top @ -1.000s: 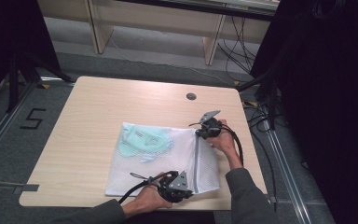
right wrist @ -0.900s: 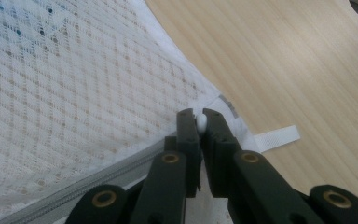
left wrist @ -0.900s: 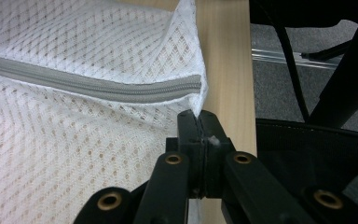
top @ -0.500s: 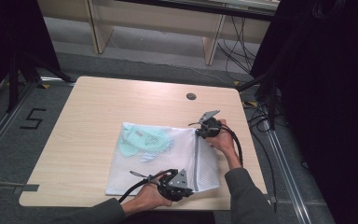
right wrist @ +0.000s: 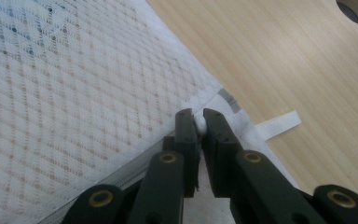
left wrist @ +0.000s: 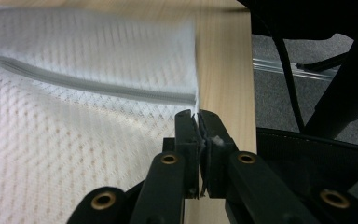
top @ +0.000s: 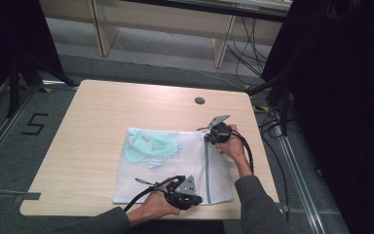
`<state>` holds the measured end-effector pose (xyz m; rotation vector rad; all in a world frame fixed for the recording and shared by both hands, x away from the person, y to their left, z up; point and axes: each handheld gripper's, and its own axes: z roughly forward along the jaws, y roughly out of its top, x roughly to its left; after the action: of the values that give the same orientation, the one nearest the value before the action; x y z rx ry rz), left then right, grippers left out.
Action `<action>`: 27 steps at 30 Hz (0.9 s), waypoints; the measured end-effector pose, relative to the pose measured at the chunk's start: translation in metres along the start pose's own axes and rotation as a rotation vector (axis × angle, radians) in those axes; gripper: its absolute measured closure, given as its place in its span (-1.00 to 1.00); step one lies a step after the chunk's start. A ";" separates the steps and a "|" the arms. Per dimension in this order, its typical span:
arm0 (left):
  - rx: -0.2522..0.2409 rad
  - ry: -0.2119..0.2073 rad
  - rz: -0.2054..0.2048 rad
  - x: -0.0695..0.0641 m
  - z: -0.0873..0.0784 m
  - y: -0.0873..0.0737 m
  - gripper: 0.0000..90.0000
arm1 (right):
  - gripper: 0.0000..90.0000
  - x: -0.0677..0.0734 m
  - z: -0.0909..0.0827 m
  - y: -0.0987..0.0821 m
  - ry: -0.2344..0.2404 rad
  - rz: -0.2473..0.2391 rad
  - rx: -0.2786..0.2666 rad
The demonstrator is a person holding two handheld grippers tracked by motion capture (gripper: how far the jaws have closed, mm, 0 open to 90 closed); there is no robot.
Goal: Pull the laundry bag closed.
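Lying flat at the lower centre of the high view, on the pale wooden bench (top: 97,122): a white mesh laundry bag (top: 165,170) with mint-green fabric (top: 151,146) inside its upper-left part. Pinching the bag's near corner at the end of the grey zipper (top: 208,170), lower centre of the frame: left tongs (left wrist: 197,122), just easing slightly. Pinching a small white tab at the zipper's far end, right of centre: right tongs (right wrist: 199,122), likewise easing.

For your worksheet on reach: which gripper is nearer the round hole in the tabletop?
Right. The right gripper grips the mesh bag's far corner, just below the hole; the left gripper grips its near edge, farther away.
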<state>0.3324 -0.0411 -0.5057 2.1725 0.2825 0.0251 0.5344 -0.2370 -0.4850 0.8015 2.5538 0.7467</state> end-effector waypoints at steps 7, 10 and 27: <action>-0.030 0.011 -0.022 0.006 -0.007 0.003 0.69 | 0.59 0.001 -0.001 0.001 -0.012 0.053 -0.005; -0.024 0.029 -0.040 0.009 -0.014 0.004 0.43 | 0.45 0.002 -0.006 0.004 -0.010 0.084 -0.036; -0.064 0.202 -0.114 0.044 -0.069 -0.002 -0.17 | 0.03 0.018 -0.031 0.009 0.035 0.157 -0.081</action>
<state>0.3659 0.0251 -0.4711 2.0896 0.5138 0.1869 0.5096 -0.2318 -0.4585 0.9790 2.4941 0.9133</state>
